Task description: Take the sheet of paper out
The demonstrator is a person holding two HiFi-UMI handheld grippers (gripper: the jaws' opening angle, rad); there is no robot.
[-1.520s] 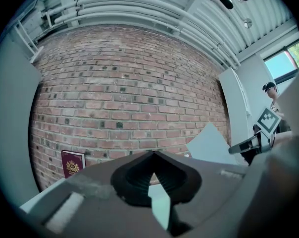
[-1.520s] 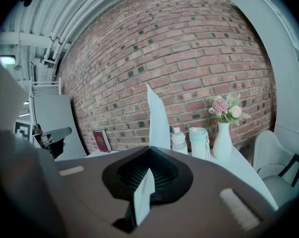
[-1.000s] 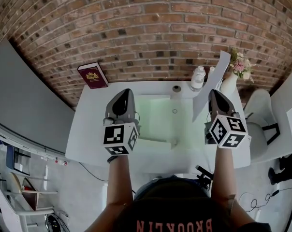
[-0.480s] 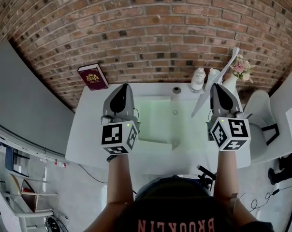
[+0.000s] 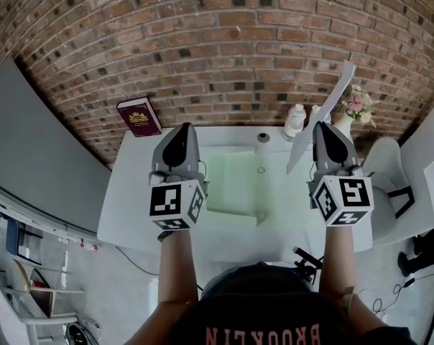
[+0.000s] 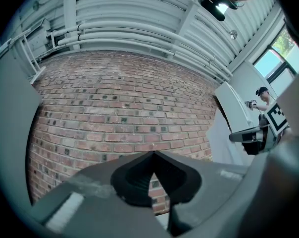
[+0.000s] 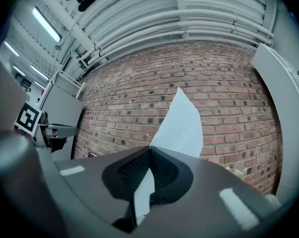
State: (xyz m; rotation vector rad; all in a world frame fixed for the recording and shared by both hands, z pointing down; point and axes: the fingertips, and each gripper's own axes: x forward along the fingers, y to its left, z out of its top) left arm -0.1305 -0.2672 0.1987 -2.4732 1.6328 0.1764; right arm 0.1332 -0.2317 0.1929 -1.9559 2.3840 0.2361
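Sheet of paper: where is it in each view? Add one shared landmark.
Head view: sheet of paper at upper right, standing up edge-on from the right tongs.
Left gripper view: cannot tell; the pale surface above the right tongs at far right may be it or a partition.
Right gripper view: centre, clamped in the right tongs, fanning upward.
Shared landmark: brick wall, behind in all three.

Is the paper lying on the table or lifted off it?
Lifted: the right gripper is shut on the paper, which sticks up in front of the brick wall.
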